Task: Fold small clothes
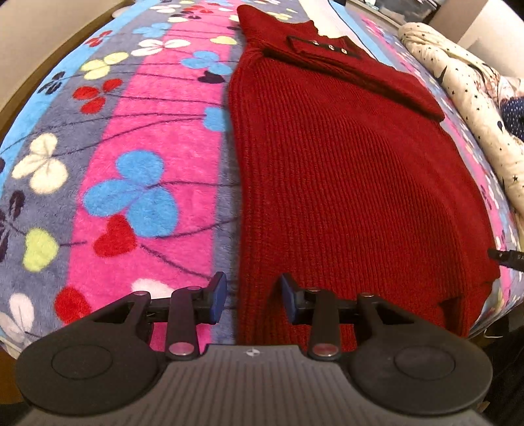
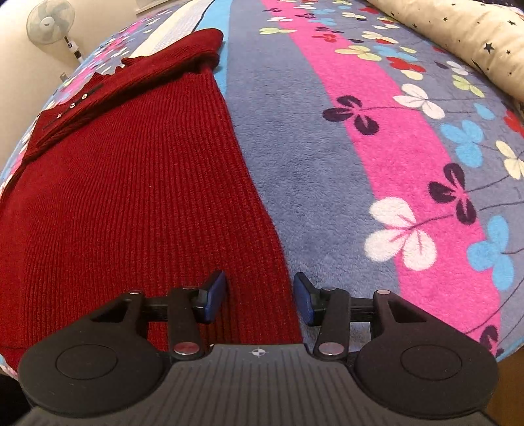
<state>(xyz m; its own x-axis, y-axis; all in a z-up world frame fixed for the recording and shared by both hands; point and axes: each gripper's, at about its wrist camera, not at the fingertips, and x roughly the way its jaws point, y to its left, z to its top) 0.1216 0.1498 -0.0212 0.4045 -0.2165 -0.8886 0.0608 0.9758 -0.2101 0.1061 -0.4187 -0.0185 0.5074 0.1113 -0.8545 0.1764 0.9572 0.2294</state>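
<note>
A dark red ribbed knit sweater (image 1: pixel 344 170) lies flat on a floral fleece blanket (image 1: pixel 137 137), hem towards me. One sleeve (image 1: pixel 360 75) is folded across its top, beside a small buttoned placket. My left gripper (image 1: pixel 253 300) hovers low over the sweater's near left corner, blue pads apart, with the garment's left edge running between them. In the right wrist view the same sweater (image 2: pixel 131 196) fills the left half. My right gripper (image 2: pixel 259 299) straddles its near right edge, jaws apart, one pad over the knit and the other over the blanket (image 2: pixel 311 164).
A cream star-print quilt (image 1: pixel 465 98) is bunched along the blanket's right side and shows again as the quilt (image 2: pixel 458 29) at top right. A standing fan (image 2: pixel 49 23) is beyond the bed at far left. A dark piece of hardware (image 1: pixel 506 259) pokes in at the sweater's right edge.
</note>
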